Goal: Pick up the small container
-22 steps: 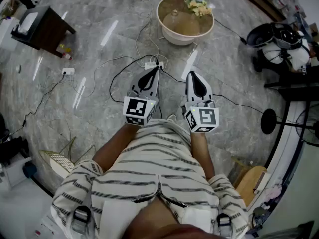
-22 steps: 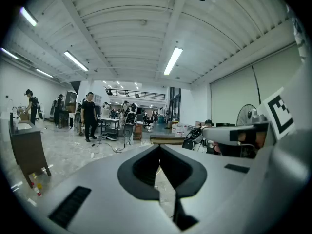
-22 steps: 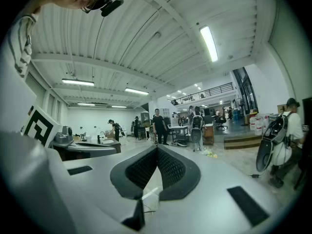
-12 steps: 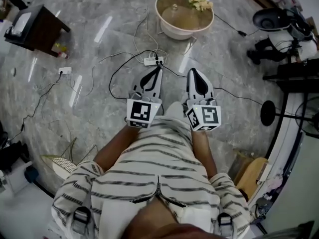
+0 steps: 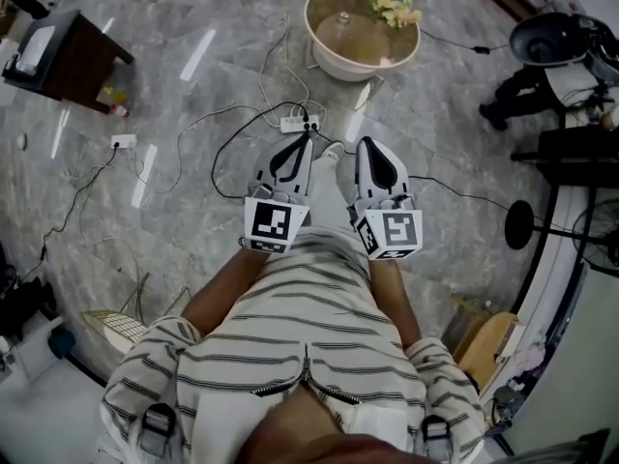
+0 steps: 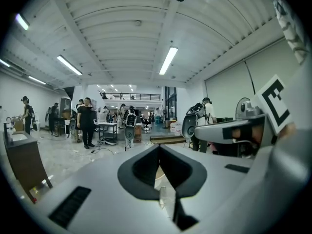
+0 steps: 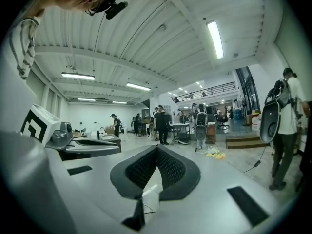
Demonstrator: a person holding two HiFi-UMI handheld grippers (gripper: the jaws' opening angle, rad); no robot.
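Both grippers are held side by side in front of the person's striped shirt, pointing forward over the marble floor. The left gripper [image 5: 303,136] has its jaws together with nothing between them, also seen in the left gripper view [image 6: 159,148]. The right gripper [image 5: 365,143] is shut and empty too, its tips meeting in the right gripper view [image 7: 156,147]. Ahead stands a round cream table [image 5: 325,54] with a small clear domed thing [image 5: 345,29] and yellow-white flowers [image 5: 393,8] on its top. I cannot tell which thing is the small container.
A power strip [image 5: 296,122] with black and white cables lies on the floor just beyond the gripper tips. A dark side table [image 5: 60,58] stands at the upper left. Black stands and equipment [image 5: 556,46] crowd the right side. Several people [image 6: 87,122] stand far off in the hall.
The person has stepped forward: a light trouser leg and shoe now show between the grippers, and the floor has slid by. Both grippers stay shut and level.
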